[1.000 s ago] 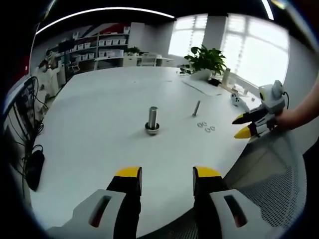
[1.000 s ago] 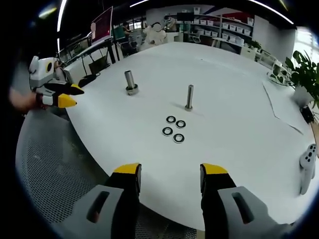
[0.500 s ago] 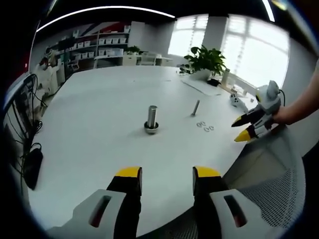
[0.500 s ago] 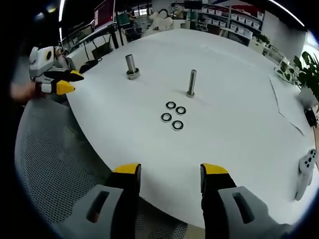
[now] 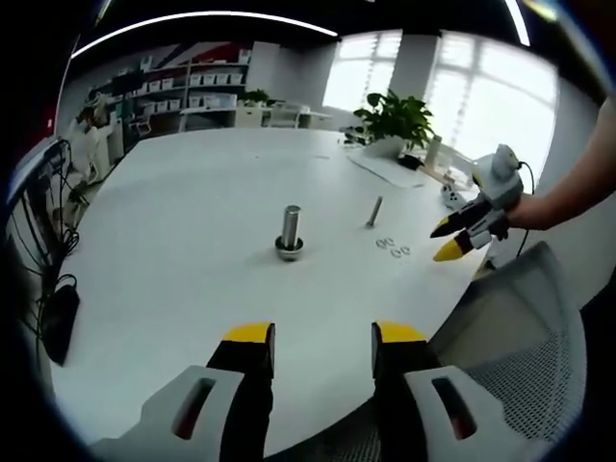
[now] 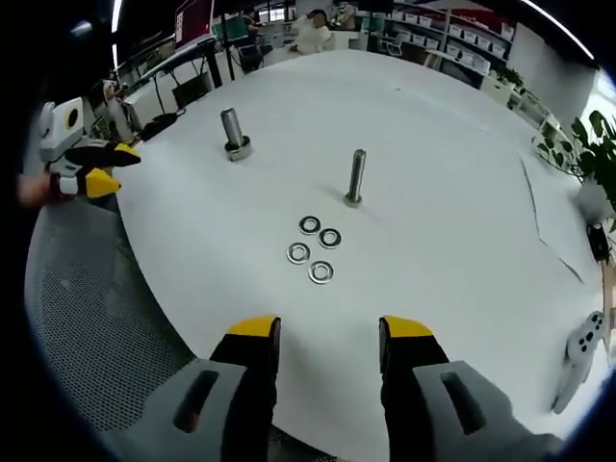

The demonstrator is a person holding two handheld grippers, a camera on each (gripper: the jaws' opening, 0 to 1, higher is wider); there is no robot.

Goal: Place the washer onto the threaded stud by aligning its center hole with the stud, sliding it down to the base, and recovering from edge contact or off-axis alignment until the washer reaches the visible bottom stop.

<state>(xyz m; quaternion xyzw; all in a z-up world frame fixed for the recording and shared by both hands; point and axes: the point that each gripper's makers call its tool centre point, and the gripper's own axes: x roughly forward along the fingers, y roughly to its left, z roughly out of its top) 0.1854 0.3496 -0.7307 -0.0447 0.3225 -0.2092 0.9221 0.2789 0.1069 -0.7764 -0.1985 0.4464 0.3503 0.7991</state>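
— Washers first: where are they?

— Four small flat silver metal washers (image 6: 315, 252) lie in a tight cluster on the round white table (image 6: 452, 221), just in front of the slim upright threaded steel stud (image 6: 356, 177). None is on the stud. In the left gripper view the same cluster (image 5: 392, 247) sits near the stud (image 5: 374, 211).

— And the thicker piece?

— A stout grey metal post with a collar at its base (image 6: 232, 133) stands well apart from the stud, toward the table's far-left side; in the left gripper view it (image 5: 290, 231) is straight ahead.

— Grippers?

— The right gripper (image 6: 328, 332), yellow-tipped, hangs over the near table edge with its jaws spread wide and nothing between them. The left gripper (image 5: 313, 337) is likewise parted and empty, also at the table's edge. Each appears in the other's view: the right one (image 5: 449, 241) held by a hand (image 5: 525, 207), the left one (image 6: 104, 168) beside a grey mesh chair (image 6: 106, 327).
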